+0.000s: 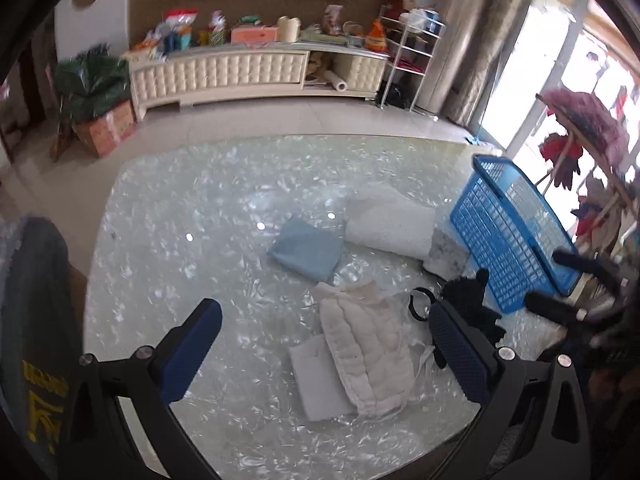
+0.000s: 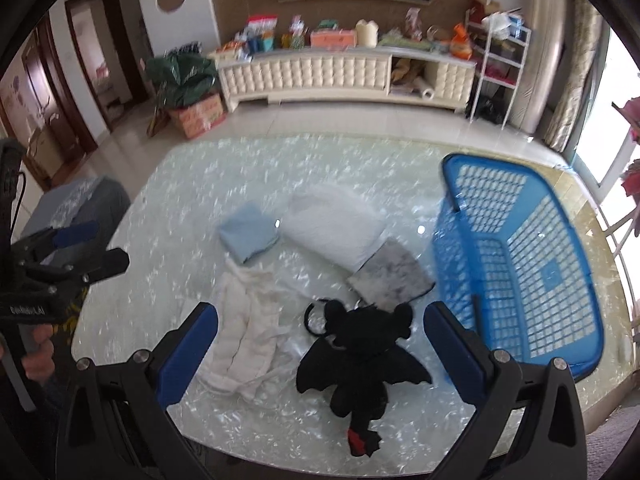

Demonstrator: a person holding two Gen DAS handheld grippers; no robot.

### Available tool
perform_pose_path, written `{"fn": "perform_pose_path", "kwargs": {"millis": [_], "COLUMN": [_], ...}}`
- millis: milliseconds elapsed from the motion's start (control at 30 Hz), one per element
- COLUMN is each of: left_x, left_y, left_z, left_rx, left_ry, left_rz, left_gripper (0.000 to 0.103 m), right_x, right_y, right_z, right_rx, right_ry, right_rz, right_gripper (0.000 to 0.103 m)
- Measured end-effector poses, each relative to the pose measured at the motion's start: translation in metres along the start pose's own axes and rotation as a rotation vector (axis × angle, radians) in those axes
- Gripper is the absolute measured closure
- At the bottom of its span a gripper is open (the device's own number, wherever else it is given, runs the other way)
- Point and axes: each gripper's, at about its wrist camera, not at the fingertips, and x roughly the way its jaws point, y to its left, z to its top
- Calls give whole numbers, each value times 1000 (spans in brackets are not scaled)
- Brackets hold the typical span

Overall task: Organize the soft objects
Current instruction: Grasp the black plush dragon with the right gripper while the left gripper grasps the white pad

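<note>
Soft things lie on a glass table [image 2: 168, 208]: a folded light-blue cloth [image 2: 248, 237], a white pillow [image 2: 334, 228], a grey mottled pad [image 2: 390, 278], a cream quilted garment [image 2: 246, 344] and a black winged plush [image 2: 364, 354]. An empty blue basket [image 2: 520, 264] stands at the right. My right gripper [image 2: 320, 344] is open above the plush. My left gripper [image 1: 326, 344] is open above the cream garment [image 1: 366, 354]; the blue cloth [image 1: 306, 250], the pillow [image 1: 390, 224], the plush [image 1: 472, 300] and the basket [image 1: 512, 236] also show there. The left gripper appears in the right wrist view [image 2: 90, 248].
A cream TV cabinet [image 2: 344, 74] with clutter stands at the far wall, a white rack [image 2: 500, 68] to its right. A cardboard box with green foliage [image 2: 192, 96] sits on the floor. A grey chair [image 2: 80, 208] is at the table's left.
</note>
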Motion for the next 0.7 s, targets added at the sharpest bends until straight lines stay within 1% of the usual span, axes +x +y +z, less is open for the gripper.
{"fn": "perform_pose_path", "kwargs": {"millis": [67, 100, 133, 167, 200, 267, 300, 367, 400, 533, 567, 600, 700], "left_x": [9, 13, 19, 22, 26, 33, 37, 49, 57, 76, 80, 84, 94], "left_y": [10, 11, 11, 10, 8, 8, 8, 11, 13, 20, 22, 23, 26], "left_z": [-1, -2, -4, -4, -7, -11, -14, -20, -23, -34, -37, -39, -46], "left_rx": [-32, -27, -8, 7, 31, 59, 70, 74, 73, 73, 75, 75, 80], "left_ry": [19, 34, 55, 71, 95, 125, 139, 179, 211, 291, 306, 321, 367], "left_rz": [-9, 0, 22, 31, 29, 23, 35, 100, 107, 91, 90, 90, 76], "left_gripper": [0, 0, 0, 0, 0, 0, 0, 0, 0, 0, 3, 5, 5], "right_x": [11, 18, 21, 26, 30, 42, 47, 58, 61, 76, 80, 83, 92], "right_y": [5, 6, 7, 8, 9, 10, 10, 8, 7, 2, 0, -4, -13], "right_z": [0, -2, -1, -2, -2, -4, -4, -7, -8, -12, -13, -14, -19], "right_rx": [-10, -11, -9, -7, -6, -11, -11, -7, -4, 5, 8, 16, 44], "right_ry": [42, 64, 82, 100, 114, 146, 158, 188, 198, 240, 246, 259, 292], "right_rz": [3, 4, 5, 1, 0, -18, -32, -53, -54, -99, -112, -118, -121], "right_gripper": [0, 0, 1, 4, 7, 9, 9, 9, 9, 9, 9, 9, 9]}}
